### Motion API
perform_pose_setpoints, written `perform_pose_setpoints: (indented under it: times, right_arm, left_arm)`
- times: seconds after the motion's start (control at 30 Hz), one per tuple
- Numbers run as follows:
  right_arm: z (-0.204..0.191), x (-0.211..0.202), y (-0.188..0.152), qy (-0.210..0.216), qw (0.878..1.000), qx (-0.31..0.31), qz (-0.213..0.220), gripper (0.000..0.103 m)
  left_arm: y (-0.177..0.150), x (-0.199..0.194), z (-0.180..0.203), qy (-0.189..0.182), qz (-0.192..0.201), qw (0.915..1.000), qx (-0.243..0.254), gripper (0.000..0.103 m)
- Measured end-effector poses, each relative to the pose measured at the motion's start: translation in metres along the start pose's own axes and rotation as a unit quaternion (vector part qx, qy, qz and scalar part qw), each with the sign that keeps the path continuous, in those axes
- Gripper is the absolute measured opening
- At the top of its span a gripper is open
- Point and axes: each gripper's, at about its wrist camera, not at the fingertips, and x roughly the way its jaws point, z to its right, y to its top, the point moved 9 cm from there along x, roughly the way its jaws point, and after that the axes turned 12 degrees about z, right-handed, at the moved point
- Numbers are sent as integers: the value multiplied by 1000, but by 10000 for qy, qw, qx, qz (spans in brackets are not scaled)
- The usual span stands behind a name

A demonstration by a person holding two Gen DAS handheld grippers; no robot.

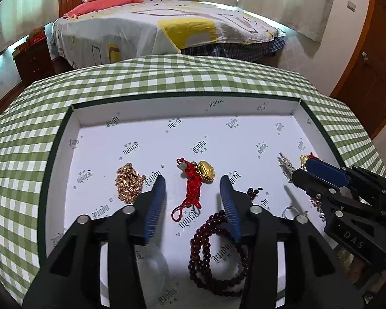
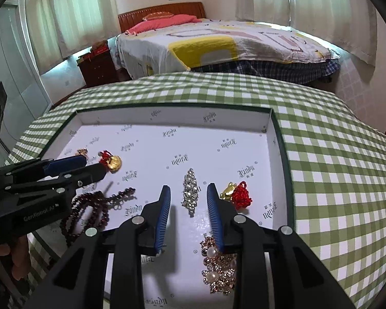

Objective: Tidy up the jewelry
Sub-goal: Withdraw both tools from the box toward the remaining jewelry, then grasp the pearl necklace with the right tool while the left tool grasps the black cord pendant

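Red-corded gold pendant (image 1: 202, 177) between parted left jaws, untouched, rhinestone clip (image 2: 191, 191) between parted right jaws, untouched

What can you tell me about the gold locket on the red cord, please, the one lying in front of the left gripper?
The gold locket is a shiny, rounded, lock-shaped charm that looks like metal, tied to a knotted red cord with a pale bead near its far end and a loop at its near end. It lies flat on the white printed floor of the tray, beyond the tips of the open left gripper. Nothing grips it; the gold chain lies apart from it.
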Motion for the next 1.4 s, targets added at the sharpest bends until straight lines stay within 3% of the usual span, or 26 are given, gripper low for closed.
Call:
perform_pose_setpoints:
  times: [0.3,0.57,1.03,1.4]
  right_arm:
    - [-8,-48,23,14,9987,-28,505,38]
    - [0,-92,4,-165,9980,51,613,42]
    - [6,-126,-75,-345,9989,199,254,43]
    - [1,-113,-97,-371,9991,173,91,43]
  left_arm:
    - [15,-60,-4,76,747,9970,-189,57]
    - [3,-112,-7,262,1275,9912,-258,63]
    - [-61,-155,-8,541,1202,9909,-286,64]
    - [-94,-163,-19,679,1033,9915,-403,64]
